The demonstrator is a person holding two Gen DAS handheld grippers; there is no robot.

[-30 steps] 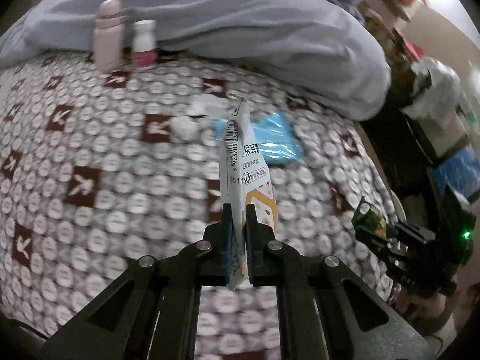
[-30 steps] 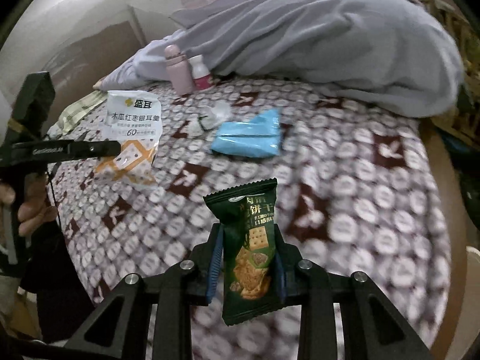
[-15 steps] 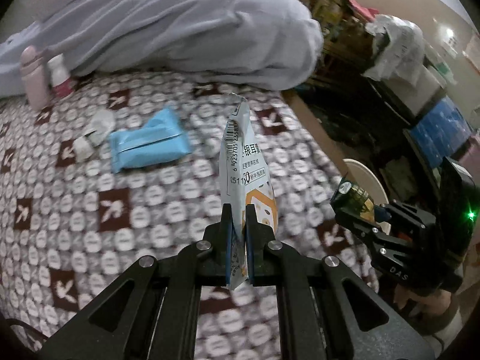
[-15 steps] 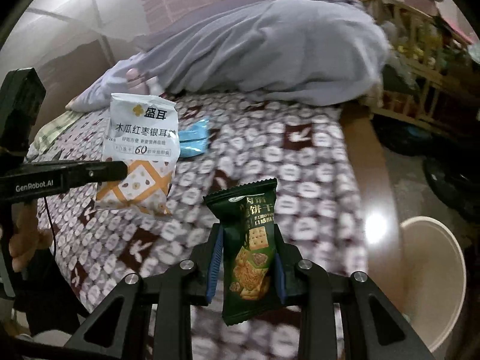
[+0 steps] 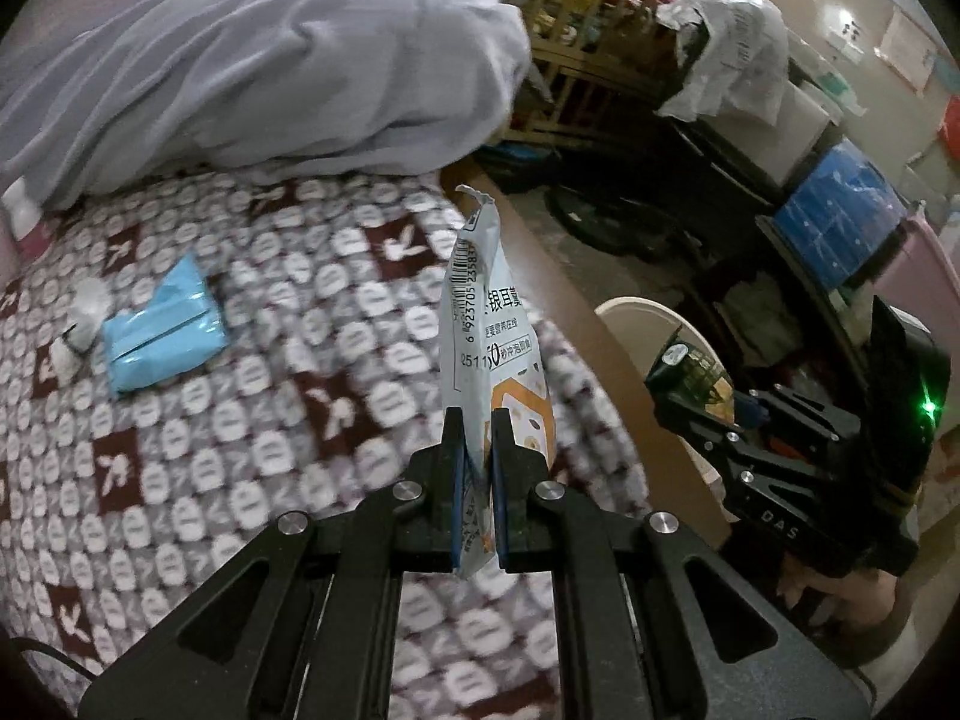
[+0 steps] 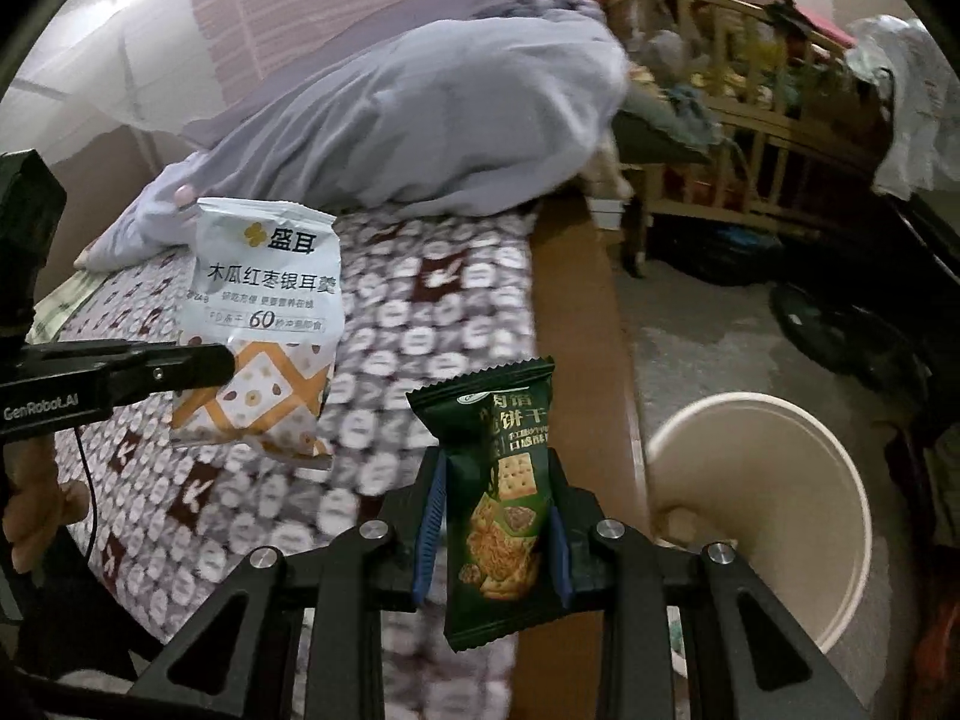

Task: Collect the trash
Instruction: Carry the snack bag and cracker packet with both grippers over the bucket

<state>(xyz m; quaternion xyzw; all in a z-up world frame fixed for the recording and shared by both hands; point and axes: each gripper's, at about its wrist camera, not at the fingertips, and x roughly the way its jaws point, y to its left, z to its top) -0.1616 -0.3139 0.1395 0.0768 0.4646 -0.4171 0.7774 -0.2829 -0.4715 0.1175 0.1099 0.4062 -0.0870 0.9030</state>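
Pinching a white-and-orange foil snack pouch edge-on, the left gripper has its jaws pressed onto the pouch's lower part, pouch upright, barcode side facing the left wrist camera. From the right wrist view the same pouch hangs in the air above the patterned brown-and-white bedspread, printed face visible, left gripper clamped on its left edge. Right gripper jaws are squeezed against both sides of a dark green cracker wrapper, wrapper upright, sticking out above and below the fingers. It sits over the bed's wooden side rail, just left of a round cream plastic bin on the floor beside the bed. Left view shows the right gripper with the green wrapper in front of the bin's rim. On the bedspread: a light blue plastic wipes pack lying flat, crumpled white tissue touching its left end. Grey duvet is bunched at the far end of the bed.
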